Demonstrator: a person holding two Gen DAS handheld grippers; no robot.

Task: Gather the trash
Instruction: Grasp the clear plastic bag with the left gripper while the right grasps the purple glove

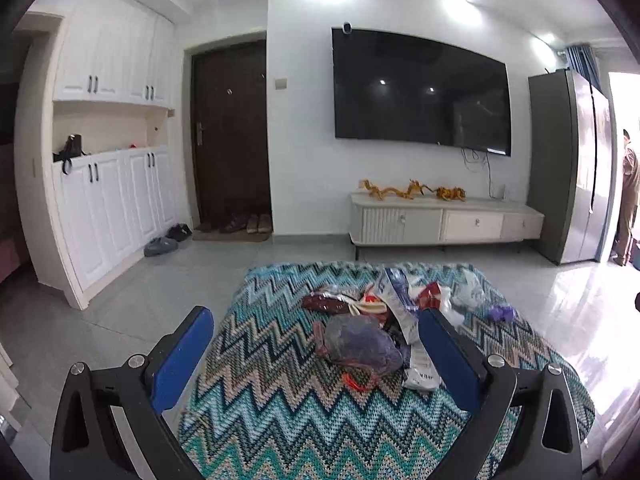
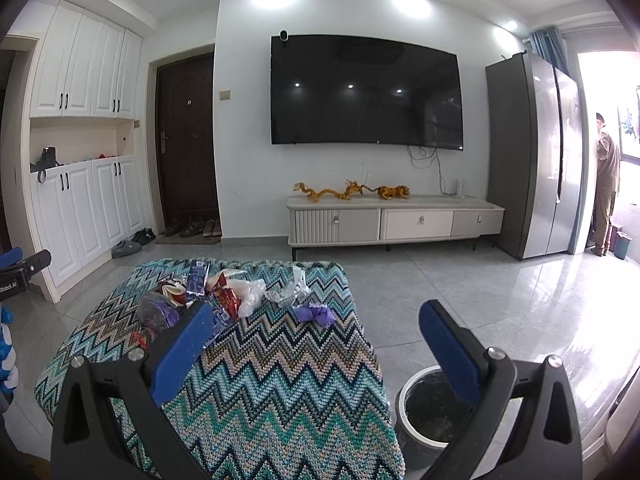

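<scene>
Beside the ottoman (image 2: 256, 392), black-lined bin (image 2: 430, 412), contents unclear, left tool (image 1: 316, 356) and right tool (image 2: 316, 344) released

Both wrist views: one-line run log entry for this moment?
left gripper: open, empty | right gripper: open, empty | trash pile: on zigzag-cloth table | bin: floor, beside table

TV (image 2: 366, 90): black, off, on the far white wall
TV stand (image 2: 396, 220): low, white and grey, below the TV
Figurines (image 2: 352, 191): golden dragons and a tiger in a row on the stand
Door (image 2: 186, 140): dark brown, left of the TV
Shoes (image 2: 192, 227): pairs on the mat by the door
Cabinets (image 2: 86, 136): white, far left; black bag (image 2: 47, 159) in the open shelf
Fridge (image 2: 536, 156): grey, two-door, right of the stand
Person (image 2: 606, 184): standing far right
Floor (image 2: 480, 300): glossy grey tiles
</scene>
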